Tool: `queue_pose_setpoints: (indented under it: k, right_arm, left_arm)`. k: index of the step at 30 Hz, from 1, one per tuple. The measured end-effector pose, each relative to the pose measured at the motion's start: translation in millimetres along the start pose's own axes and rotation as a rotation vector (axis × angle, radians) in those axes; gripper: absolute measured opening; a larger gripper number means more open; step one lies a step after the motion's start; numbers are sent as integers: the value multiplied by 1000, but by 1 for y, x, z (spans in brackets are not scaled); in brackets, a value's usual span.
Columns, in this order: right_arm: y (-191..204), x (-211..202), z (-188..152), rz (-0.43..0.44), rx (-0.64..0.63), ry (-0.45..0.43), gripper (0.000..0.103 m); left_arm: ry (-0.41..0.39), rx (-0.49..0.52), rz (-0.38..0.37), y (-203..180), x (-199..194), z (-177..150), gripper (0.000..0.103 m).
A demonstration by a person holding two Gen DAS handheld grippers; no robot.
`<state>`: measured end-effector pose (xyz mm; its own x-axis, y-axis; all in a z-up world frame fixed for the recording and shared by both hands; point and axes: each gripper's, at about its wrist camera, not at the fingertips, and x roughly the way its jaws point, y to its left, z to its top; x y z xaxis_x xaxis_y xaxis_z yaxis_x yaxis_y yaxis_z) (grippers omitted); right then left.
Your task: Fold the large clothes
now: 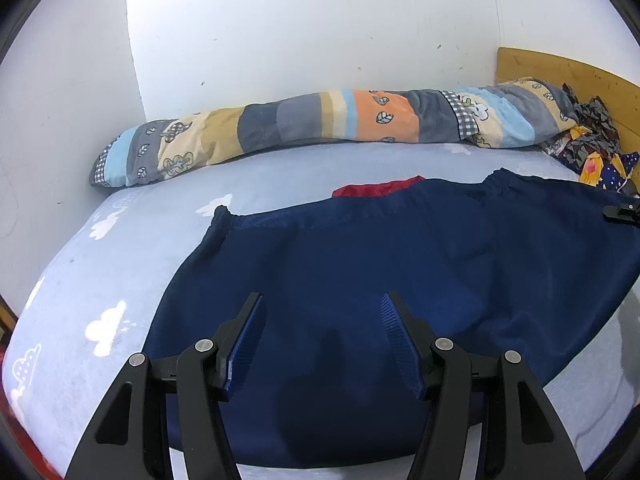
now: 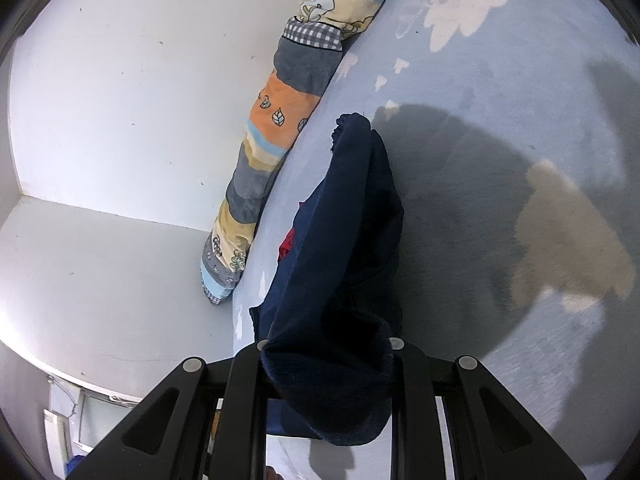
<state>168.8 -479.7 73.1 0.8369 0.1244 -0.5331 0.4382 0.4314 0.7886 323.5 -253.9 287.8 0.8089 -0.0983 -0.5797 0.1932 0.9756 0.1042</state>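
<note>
Left wrist view low over the bed, facing the wall, right wrist view rolled sideways, pressed close to the navy garment, both sharing garment, patchwork blanket roll, cloud-print sheet.

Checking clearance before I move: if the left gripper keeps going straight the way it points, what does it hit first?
Most likely the navy garment spread on the bed; the left gripper is open, with nothing between its fingers. Depth is hard to judge.
</note>
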Motion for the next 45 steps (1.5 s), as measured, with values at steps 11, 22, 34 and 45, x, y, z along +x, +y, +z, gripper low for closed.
queue_pose_setpoints:
  k: [11,22,34,45]
  right_arm:
    - [57,12,-6,-21,-65,13,21]
    - [129,54,-32,-55,-134,48,21]
    - [211,165,-116,-96,-274,199,21]
    - [218,281,-251,-201,-501,387,21]
  left_arm:
    - [-29,-38,-2,17,-10,13,60]
    - [-32,-120,46,55,-21,22,60]
    - [35,-514,223,213,-47,6,60]
    - [96,-508,243,219,-39,10,60]
